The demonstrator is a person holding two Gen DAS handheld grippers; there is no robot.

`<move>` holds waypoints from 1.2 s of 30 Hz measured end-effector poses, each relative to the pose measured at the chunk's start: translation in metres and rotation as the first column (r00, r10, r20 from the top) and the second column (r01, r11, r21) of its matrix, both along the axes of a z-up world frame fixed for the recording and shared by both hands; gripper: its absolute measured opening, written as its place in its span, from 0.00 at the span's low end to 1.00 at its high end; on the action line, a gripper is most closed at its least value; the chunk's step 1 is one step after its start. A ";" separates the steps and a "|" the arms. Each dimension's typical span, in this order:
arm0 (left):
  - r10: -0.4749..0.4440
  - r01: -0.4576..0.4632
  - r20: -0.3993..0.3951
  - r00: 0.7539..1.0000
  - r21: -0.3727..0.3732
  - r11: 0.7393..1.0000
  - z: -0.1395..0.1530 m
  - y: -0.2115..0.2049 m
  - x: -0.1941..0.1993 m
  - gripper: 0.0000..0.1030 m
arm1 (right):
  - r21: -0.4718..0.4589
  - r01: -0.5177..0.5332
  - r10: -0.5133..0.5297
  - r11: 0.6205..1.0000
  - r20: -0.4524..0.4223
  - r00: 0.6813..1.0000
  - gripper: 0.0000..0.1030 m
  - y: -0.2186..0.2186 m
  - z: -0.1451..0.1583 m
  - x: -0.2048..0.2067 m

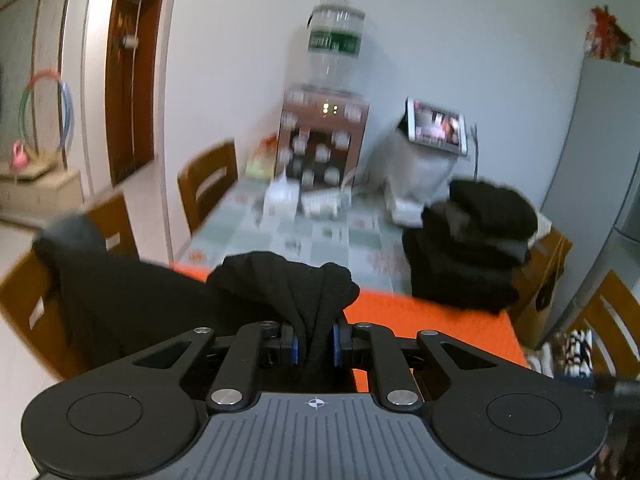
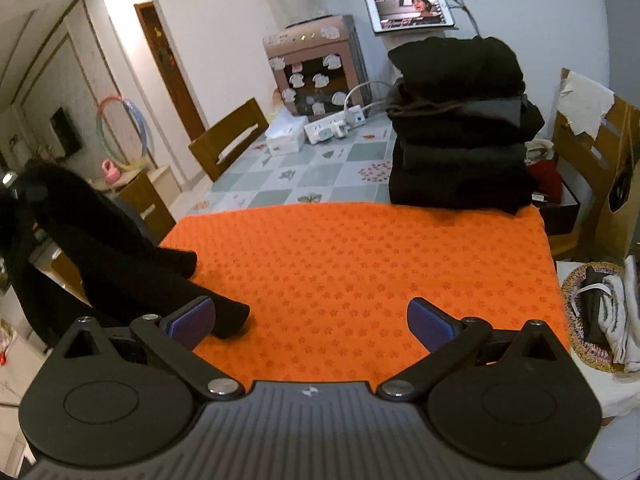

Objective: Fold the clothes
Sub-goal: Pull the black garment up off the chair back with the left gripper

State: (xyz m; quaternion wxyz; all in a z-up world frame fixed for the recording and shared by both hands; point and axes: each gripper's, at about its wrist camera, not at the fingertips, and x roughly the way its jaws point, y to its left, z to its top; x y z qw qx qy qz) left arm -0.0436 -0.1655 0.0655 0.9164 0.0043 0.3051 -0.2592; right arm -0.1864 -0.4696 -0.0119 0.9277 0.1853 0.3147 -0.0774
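**Fresh garment being brought onto the mat for folding**

Left wrist view: the left gripper point(image 1: 314, 346) is pinching a bunch of black garment point(image 1: 286, 280) between its blue pads, the cloth gathered into a lump just ahead of the fingers and trailing off to the left, over the edge of the counter. Beyond the gripper lies the orange mat point(image 1: 432, 320); ahead and to the right stands a stack of folded dark clothes point(image 1: 472, 256). The picture is blurred, so fine folds cannot be read.

Right wrist view: the right gripper point(image 2: 312, 320) is spread wide and holds nothing. The black garment point(image 2: 132, 264) hangs to its left, two ends resting on the orange mat point(image 2: 360, 264), one touching the left pad. The folded stack point(image 2: 460, 152) sits at the far right edge.

This looks like the fetch-and-lay-out step. Next, I judge, the free gripper must take a second corner so the cloth can be stretched flat on the mat.
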 end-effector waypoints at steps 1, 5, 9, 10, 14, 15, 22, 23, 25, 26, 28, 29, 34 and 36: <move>0.004 -0.004 -0.014 1.000 0.012 1.000 -0.008 -0.002 -0.005 0.16 | -0.004 -0.012 0.012 1.000 -0.007 1.000 1.00 0.000 0.000 0.002; -0.016 0.018 -0.028 0.999 0.087 0.996 -0.041 -0.010 -0.022 0.16 | -0.027 -0.054 0.054 0.998 -0.025 0.998 1.00 0.008 0.000 0.006; -0.050 0.060 -0.079 0.996 0.125 0.990 -0.073 -0.010 -0.027 0.16 | -0.036 -0.071 0.069 0.997 -0.040 0.997 1.00 0.021 0.000 0.016; -0.058 0.070 -0.088 0.994 0.136 0.988 -0.080 -0.010 -0.028 0.17 | -0.037 -0.072 0.071 0.997 -0.041 0.997 1.00 0.025 0.000 0.019; -0.071 0.093 -0.138 0.988 0.164 0.982 -0.108 -0.003 -0.024 0.19 | -0.032 -0.092 0.090 0.995 -0.045 0.995 1.00 0.043 0.000 0.028; -0.069 0.096 -0.157 0.985 0.166 0.981 -0.114 -0.001 -0.022 0.20 | -0.034 -0.098 0.096 0.995 -0.048 0.994 1.00 0.048 0.000 0.031; -0.165 0.195 -0.209 0.964 0.132 0.972 -0.128 0.006 -0.029 0.52 | -0.029 -0.107 0.106 0.994 -0.051 0.993 1.00 0.073 0.001 0.043; -0.150 0.178 -0.203 0.968 0.127 0.976 -0.126 0.010 -0.027 0.57 | -0.026 -0.108 0.106 0.994 -0.050 0.993 1.00 0.075 0.001 0.042; -0.119 0.143 -0.191 0.974 0.118 0.983 -0.121 0.019 -0.024 0.60 | -0.020 -0.111 0.110 0.994 -0.052 0.993 1.00 0.079 0.000 0.043; -0.103 0.125 -0.184 0.977 0.114 0.986 -0.119 0.023 -0.023 0.65 | -0.016 -0.114 0.113 0.993 -0.054 0.992 1.00 0.079 -0.001 0.043; -0.067 0.086 -0.170 0.983 0.106 0.991 -0.114 0.033 -0.018 0.72 | -0.014 -0.123 0.122 0.992 -0.056 0.991 1.00 0.082 -0.002 0.043; -0.047 0.064 -0.160 0.986 0.104 0.992 -0.111 0.038 -0.015 0.76 | -0.017 -0.127 0.126 0.992 -0.056 0.990 1.00 0.084 -0.002 0.044; 0.062 -0.051 -0.120 0.991 0.092 0.994 -0.103 0.070 0.018 0.84 | -0.034 -0.135 0.132 0.990 -0.062 0.989 1.00 0.095 -0.001 0.047; 0.104 -0.096 -0.124 0.987 0.073 0.993 -0.105 0.088 0.037 0.85 | -0.042 -0.115 0.112 0.993 -0.066 0.992 1.00 0.102 0.000 0.050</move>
